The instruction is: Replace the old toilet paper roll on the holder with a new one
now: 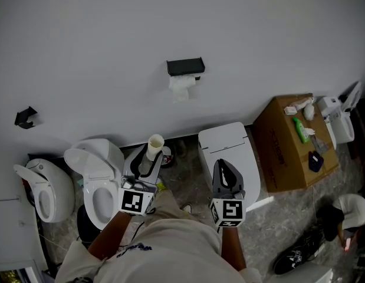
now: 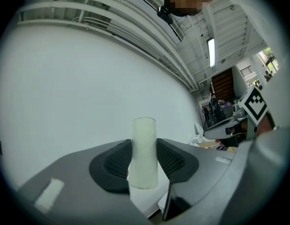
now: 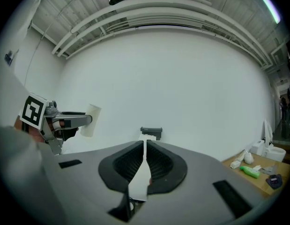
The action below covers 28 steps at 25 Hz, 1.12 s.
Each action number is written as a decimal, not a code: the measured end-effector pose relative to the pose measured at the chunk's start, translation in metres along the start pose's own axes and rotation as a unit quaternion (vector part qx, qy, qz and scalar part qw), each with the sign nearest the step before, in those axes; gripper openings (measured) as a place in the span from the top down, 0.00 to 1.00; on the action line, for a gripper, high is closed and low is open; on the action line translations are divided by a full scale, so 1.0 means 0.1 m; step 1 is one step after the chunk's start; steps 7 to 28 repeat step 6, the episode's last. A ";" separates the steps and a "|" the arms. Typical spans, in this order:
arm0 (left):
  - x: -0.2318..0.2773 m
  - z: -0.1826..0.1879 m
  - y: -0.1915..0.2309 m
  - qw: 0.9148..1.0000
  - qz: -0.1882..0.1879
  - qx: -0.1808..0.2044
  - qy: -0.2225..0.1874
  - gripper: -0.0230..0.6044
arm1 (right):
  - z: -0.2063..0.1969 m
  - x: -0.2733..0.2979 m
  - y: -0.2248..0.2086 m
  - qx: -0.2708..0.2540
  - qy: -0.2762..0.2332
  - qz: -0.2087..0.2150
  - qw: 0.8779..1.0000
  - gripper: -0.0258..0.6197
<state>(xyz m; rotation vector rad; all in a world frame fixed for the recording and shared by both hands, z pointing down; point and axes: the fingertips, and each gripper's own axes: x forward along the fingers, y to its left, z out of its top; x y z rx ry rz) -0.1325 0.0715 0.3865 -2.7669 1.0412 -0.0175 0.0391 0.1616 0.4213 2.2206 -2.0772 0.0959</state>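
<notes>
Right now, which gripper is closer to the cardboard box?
Right. The right gripper sits left of the cardboard box in the head view; the left gripper, holding a cardboard tube, is farther left.

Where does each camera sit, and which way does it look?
Head view: on the person's head, looking down at toilets, wall holder, forearms, left gripper, right gripper.
Left gripper view: on that gripper, facing wall; jaws clamp a cardboard tube.
Right gripper view: on that gripper, facing wall holder; jaws shut.
Shared: each gripper view shows the other.
</notes>
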 end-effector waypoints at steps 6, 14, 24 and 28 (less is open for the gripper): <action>0.01 -0.04 -0.02 1.000 -0.001 0.005 0.005 0.69 | -0.04 0.00 -0.09 -0.001 0.006 -0.011 1.000 0.87; 0.01 -0.04 -0.02 1.000 -0.001 0.005 0.005 0.69 | -0.04 0.00 -0.09 -0.001 0.006 -0.011 1.000 0.87; 0.01 -0.04 -0.02 1.000 -0.001 0.005 0.005 0.69 | -0.04 0.00 -0.09 -0.001 0.006 -0.011 1.000 0.87; 0.01 -0.04 -0.02 1.000 -0.001 0.005 0.005 0.69 | -0.04 0.00 -0.09 -0.001 0.006 -0.011 1.000 0.87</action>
